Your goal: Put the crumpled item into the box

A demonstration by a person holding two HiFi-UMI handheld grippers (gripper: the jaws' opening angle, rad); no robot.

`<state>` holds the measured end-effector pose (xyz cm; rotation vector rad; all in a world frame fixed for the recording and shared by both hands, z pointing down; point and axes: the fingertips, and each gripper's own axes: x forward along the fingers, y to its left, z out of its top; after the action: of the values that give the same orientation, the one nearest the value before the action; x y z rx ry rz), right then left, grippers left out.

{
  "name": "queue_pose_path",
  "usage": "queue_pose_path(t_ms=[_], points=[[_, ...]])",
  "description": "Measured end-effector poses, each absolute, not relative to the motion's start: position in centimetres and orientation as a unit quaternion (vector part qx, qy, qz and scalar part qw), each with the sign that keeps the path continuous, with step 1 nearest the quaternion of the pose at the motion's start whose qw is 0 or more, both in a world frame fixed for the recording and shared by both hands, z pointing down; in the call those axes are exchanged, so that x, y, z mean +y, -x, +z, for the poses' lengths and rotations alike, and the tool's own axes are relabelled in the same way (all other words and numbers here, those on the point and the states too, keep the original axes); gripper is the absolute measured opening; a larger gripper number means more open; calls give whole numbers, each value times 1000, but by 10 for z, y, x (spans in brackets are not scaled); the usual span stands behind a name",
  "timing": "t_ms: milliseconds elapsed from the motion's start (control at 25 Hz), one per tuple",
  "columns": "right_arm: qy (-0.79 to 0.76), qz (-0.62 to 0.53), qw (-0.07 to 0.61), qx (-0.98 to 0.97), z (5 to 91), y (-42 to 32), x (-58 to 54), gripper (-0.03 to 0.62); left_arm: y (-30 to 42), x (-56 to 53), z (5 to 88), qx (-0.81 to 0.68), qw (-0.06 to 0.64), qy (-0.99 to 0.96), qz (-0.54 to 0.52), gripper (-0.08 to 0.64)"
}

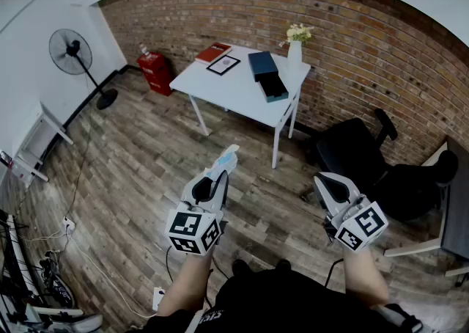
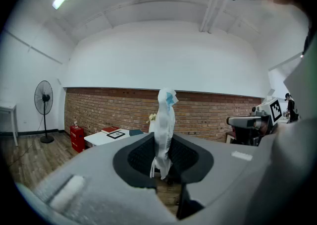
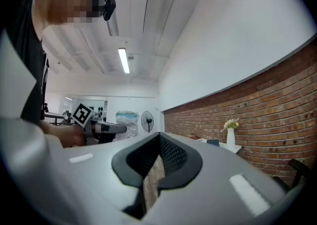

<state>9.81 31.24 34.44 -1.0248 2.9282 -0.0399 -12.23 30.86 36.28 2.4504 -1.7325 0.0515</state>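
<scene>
My left gripper (image 1: pixel 220 174) is shut on a crumpled white item with a blue patch (image 1: pixel 228 157), which sticks up from between the jaws. In the left gripper view the item (image 2: pixel 165 122) stands upright, pinched low down in the left gripper (image 2: pixel 166 158). My right gripper (image 1: pixel 327 182) is level beside it, shut with nothing in it; in its own view the right gripper (image 3: pixel 157 150) shows only floor past the jaws. An open box with a dark inside (image 1: pixel 273 88) and a teal box part (image 1: pixel 262 64) lie on the white table (image 1: pixel 238 97) well ahead of both grippers.
On the table also stand a white vase with flowers (image 1: pixel 294 50), a red book (image 1: pixel 213 52) and a framed picture (image 1: pixel 223 64). A black office chair (image 1: pixel 352 149) sits right of the table. A standing fan (image 1: pixel 73 53) and a red container (image 1: pixel 156 72) are at the left.
</scene>
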Motion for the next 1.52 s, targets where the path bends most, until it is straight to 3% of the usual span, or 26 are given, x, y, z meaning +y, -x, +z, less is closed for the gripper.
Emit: queue_pose_path(t_ms=[480, 1120, 1520], points=[[322, -18, 25, 946, 347, -110, 321, -5, 99, 316, 365, -569, 72, -819, 29, 72], [327, -62, 65, 941, 351, -193, 339, -2, 35, 336, 363, -571, 69, -817, 32, 72], [345, -95, 62, 932, 369, -209, 326, -2, 23, 320, 369, -565, 72, -822, 32, 74]])
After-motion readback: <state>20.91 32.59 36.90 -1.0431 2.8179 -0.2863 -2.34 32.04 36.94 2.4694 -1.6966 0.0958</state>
